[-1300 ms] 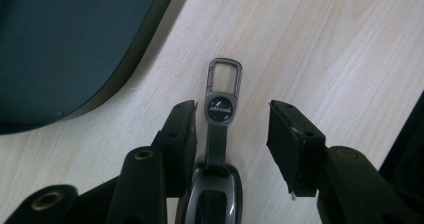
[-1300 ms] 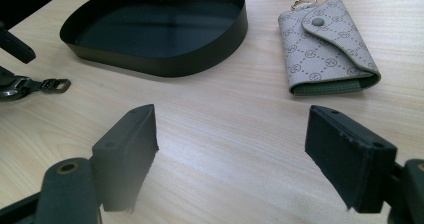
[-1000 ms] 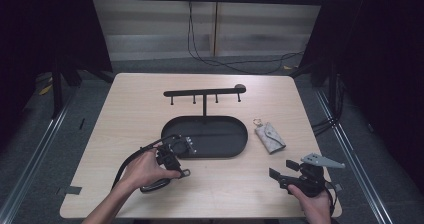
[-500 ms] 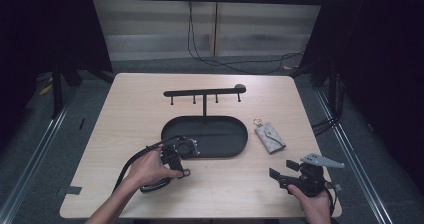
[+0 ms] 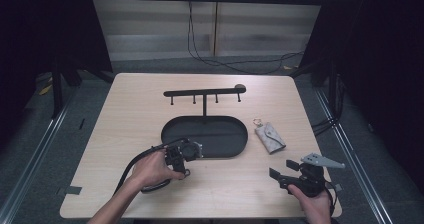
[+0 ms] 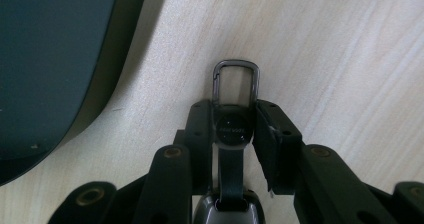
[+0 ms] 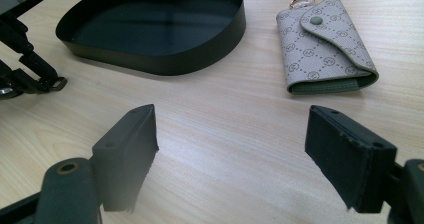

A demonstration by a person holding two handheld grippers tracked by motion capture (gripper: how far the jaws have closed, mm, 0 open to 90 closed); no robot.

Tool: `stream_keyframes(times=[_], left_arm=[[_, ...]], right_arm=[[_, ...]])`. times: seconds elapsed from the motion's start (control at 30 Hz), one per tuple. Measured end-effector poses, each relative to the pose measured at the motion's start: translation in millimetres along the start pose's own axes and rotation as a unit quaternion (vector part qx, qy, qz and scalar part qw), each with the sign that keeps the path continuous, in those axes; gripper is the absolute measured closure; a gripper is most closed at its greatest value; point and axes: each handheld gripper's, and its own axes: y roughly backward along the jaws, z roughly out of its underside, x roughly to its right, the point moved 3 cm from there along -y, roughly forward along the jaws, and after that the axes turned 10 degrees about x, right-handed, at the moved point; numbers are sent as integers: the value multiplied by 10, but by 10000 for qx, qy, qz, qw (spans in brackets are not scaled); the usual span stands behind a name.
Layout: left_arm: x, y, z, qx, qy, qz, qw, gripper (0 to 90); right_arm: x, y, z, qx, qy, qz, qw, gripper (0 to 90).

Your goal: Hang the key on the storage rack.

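Table (image 5: 130,109) of pale wood under a high camera, with a person's two forearms reaching in over its near edge. At the table's middle lies a black oval tray (image 5: 205,151); behind it, toward the far edge, a black rack (image 5: 204,92) stands on a thin post, a crossbar with four short pegs hanging from it.

The left gripper (image 5: 183,159) sits by the tray's near left rim, held low over the wood by the left hand (image 5: 150,168). Its jaws are closed on a black key fob (image 6: 234,129), pinching the round dark head from both sides. A grey metal clip (image 6: 236,81) sticks out past the jaw tips and lies over the bare table, just beside the tray's curved wall. A black cable (image 5: 135,166) loops from this gripper back toward the near edge.

The right gripper (image 5: 281,171) is near the table's near right corner, gripped by the right hand (image 5: 312,200), a grey three-cornered plate (image 5: 322,160) on top. Its jaws stand wide apart with nothing between them, only bare wood.

A grey patterned key pouch (image 7: 325,44) with a snap flap and a gold ring (image 7: 302,0) at its far end lies flat just right of the tray, not touching it, beyond the right gripper's open jaws.
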Motion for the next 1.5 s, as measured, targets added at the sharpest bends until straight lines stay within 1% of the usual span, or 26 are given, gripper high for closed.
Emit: stream_keyframes(times=[0.03, 0.07, 0.13, 0.27, 0.37, 0.43, 0.5, 0.53, 0.6, 0.7, 0.73, 0.77, 0.8, 0.83, 0.87, 0.93, 1.1, 1.13, 1.2, 1.23, 1.27, 1.37, 1.4, 1.43, 1.47, 1.5], left_arm=[[2, 0, -4, -8, -14, -10, 10000, 688], [9, -4, -6, 5, 21, -20, 10000, 689], [18, -6, -11, -30, -46, -60, 10000, 692], [19, -7, -15, -48, -55, -69, 9999, 693], [18, -7, -13, -29, -16, -66, 10000, 697], [15, -6, -9, 0, 69, -74, 9999, 703], [7, 0, -4, 36, 85, -72, 9999, 705], [1, 4, 3, 44, 70, -64, 9999, 705], [-10, 8, 15, 101, 200, 7, 9997, 706], [-40, 18, 31, 127, 219, 141, 9996, 706], [-45, 27, 34, 182, 285, 167, 9993, 706], [-49, 39, 41, 266, 345, 170, 9989, 706], [-70, 62, 44, 330, 336, 176, 9987, 706], [-74, 86, 52, 378, 462, 167, 9981, 706], [-87, 110, 60, 374, 457, 183, 9981, 706], [-94, 155, 72, 441, 519, 194, 9975, 706], [-108, 248, 107, 507, 505, 257, 9971, 706], [-110, 264, 112, 526, 488, 255, 9971, 706], [-101, 295, 127, 553, 540, 196, 9968, 706], [-96, 310, 134, 556, 502, 204, 9970, 706], [-83, 326, 139, 572, 558, 205, 9966, 706], [-111, 387, 163, 608, 575, 166, 9964, 706], [-120, 409, 174, 619, 654, 158, 9958, 706], [-139, 430, 187, 643, 680, 139, 9955, 706], [-147, 450, 202, 692, 769, 121, 9946, 706], [-163, 474, 216, 697, 752, 137, 9946, 706]], right_arm=[[0, 0, 0, 0, 0, 0, 10000, 210], [0, -1, 0, -2, 1, 0, 10000, 210], [1, -4, 1, -11, 4, 11, 10000, 210], [-4, -2, -1, -11, 18, 28, 10000, 210], [-2, -1, 2, -21, 24, 29, 10000, 210], [-3, -4, 4, -44, 25, 26, 10000, 210], [-1, -7, 5, -43, 36, 28, 10000, 210], [-1, -7, 5, -43, 36, 28, 10000, 210], [3, -13, 6, -51, 20, 30, 10000, 210], [4, -15, 7, -69, 23, 43, 10000, 210], [4, -15, 7, -69, 23, 43, 10000, 210], [5, -15, 7, -66, 7, 40, 10000, 210], [5, -15, 7, -66, 7, 40, 10000, 210], [5, -15, 7, -67, 0, 40, 10000, 210], [7, -17, 8, -66, 5, 42, 10000, 210], [7, -19, 8, -75, 3, 49, 10000, 210], [11, -18, 8, -79, -32, 27, 10000, 210], [13, -20, 9, -82, -33, 21, 10000, 210], [11, -22, 8, -84, -30, 24, 10000, 210], [9, -24, 9, -90, -24, 17, 10000, 210], [9, -24, 9, -90, -24, 17, 10000, 210], [6, -26, 9, -97, -21, 8, 10000, 210], [6, -26, 9, -97, -21, 8, 10000, 210], [7, -22, 9, -85, -22, 17, 10000, 210], [9, -21, 9, -85, -20, 21, 10000, 210], [9, -21, 9, -85, -20, 21, 10000, 210]])
